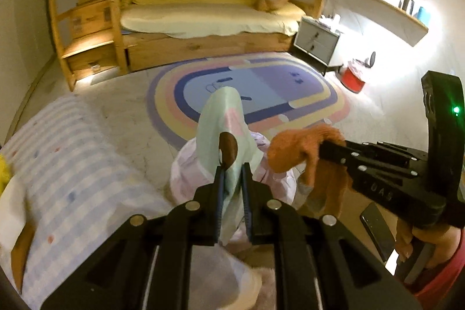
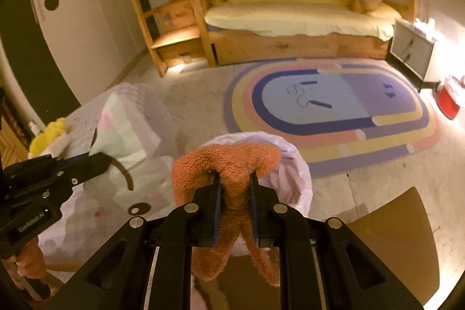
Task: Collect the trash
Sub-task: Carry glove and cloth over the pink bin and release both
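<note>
Nearest item, left wrist view: left gripper [image 1: 232, 173], black, jaws nearly closed and pinching a pale mint wrapper [image 1: 222, 118] with pink patches and a brown mark; wrapper stands upright above the fingertips. Same gripper appears from the side in the right wrist view [image 2: 101, 160], wrapper [image 2: 122, 135] projecting from its tip.

Right gripper [image 2: 234, 179]: black, blue-padded jaws drawn in tight on an orange fuzzy cloth [image 2: 229, 161]; cloth bunches over the fingertips and trails down between the fingers. Seen from the left wrist view [image 1: 322, 148], cloth [image 1: 302, 147] at its tip.

Remaining items, largest first:
- Wooden bunk bed [image 1: 203, 42], yellow bedding on the lower bunk, steps at its left.
- Oval rug [image 2: 328, 112], striped in purple, yellow, pink and navy, on the floor before the bed.
- Striped, dotted fabric [image 1: 72, 164], low left.
- Pale pink bag [image 2: 290, 164], mouth open, directly beneath and behind the orange cloth; the wrapper is held just left of it.
- White nightstand [image 1: 316, 41], two drawers, right of the bed.
- Red bin [image 1: 353, 79], lined, on the floor near the nightstand.
</note>
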Action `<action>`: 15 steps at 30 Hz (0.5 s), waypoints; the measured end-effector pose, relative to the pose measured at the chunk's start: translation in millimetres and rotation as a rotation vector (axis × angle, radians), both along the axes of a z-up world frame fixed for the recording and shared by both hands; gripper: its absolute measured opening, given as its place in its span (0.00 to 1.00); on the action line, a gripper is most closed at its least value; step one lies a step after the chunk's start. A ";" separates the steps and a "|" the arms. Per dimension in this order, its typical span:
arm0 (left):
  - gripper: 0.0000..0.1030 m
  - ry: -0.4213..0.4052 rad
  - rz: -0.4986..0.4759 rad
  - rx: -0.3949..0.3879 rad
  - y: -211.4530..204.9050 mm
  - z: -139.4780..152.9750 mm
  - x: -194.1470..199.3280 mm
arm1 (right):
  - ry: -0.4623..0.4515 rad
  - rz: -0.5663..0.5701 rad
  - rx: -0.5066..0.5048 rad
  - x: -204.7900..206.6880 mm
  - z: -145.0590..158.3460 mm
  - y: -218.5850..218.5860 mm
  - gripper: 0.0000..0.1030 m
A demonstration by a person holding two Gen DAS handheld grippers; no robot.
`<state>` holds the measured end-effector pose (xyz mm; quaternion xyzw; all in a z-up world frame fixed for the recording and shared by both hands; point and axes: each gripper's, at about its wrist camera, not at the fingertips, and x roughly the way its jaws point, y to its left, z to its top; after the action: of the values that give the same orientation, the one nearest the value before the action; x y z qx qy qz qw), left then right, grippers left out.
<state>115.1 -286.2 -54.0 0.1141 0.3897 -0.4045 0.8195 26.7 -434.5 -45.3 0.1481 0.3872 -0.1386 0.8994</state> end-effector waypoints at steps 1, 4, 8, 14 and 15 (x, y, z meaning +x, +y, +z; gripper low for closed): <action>0.13 0.001 -0.006 0.006 -7.0 -3.0 3.7 | 0.004 -0.002 0.009 4.9 -4.4 -3.9 0.18; 0.17 0.015 -0.012 0.020 -21.4 -10.8 16.1 | 0.015 -0.008 0.038 13.7 -17.8 -17.0 0.19; 0.34 0.033 0.002 0.032 -27.7 -14.0 32.1 | 0.038 -0.028 0.090 27.2 -34.2 -31.2 0.23; 0.51 0.001 0.075 0.010 -8.0 1.4 37.0 | 0.038 -0.045 0.096 28.4 -32.1 -31.9 0.47; 0.52 -0.009 0.099 0.006 -0.6 5.4 36.0 | 0.035 -0.049 0.092 24.9 -27.6 -29.6 0.48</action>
<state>151.2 -286.8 -48.7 0.0990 0.3925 -0.3616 0.8398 51.5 -464.1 -72.9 0.1962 0.4049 -0.1450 0.8812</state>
